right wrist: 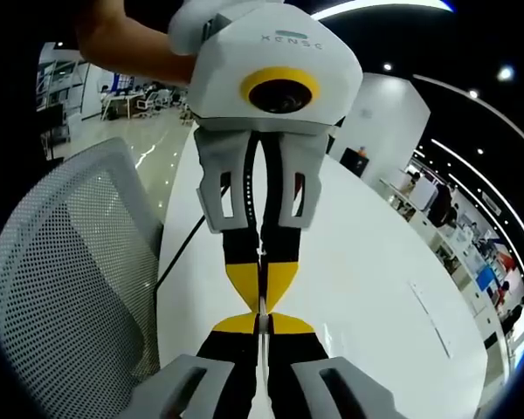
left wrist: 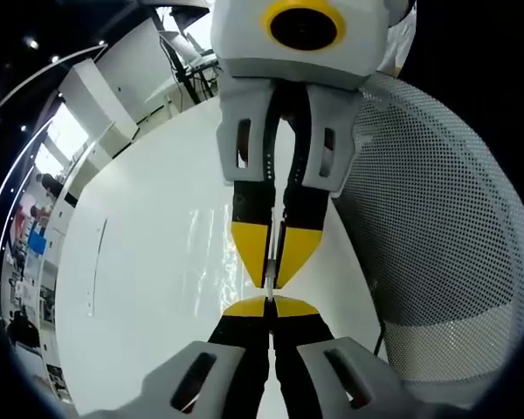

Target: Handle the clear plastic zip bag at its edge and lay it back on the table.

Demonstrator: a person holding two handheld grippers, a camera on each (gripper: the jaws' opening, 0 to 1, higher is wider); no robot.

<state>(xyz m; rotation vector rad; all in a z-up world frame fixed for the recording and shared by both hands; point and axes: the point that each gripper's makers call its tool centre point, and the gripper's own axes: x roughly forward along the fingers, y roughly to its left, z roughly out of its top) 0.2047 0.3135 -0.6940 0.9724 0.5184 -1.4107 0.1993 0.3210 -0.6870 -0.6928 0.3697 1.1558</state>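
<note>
Carefully lowering both ends together should lay the clear plastic zip bag (left wrist: 271, 262) flat. Nearest at 6 o'clock, the left gripper (left wrist: 270, 307) pinches its edge; at 12 o'clock the right gripper (left wrist: 274, 253) faces it tip to tip, clamping the same edge above the white table (left wrist: 148, 288).

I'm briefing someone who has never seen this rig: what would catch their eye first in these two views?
Most striking are the two yellow-tipped grey tongs meeting tip to tip at the centre of both views, the left tongs and the right tongs, both shut on the thin edge of the clear plastic zip bag. Beneath them lies the glossy white table. A white mesh-backed chair stands beside the table.
</note>
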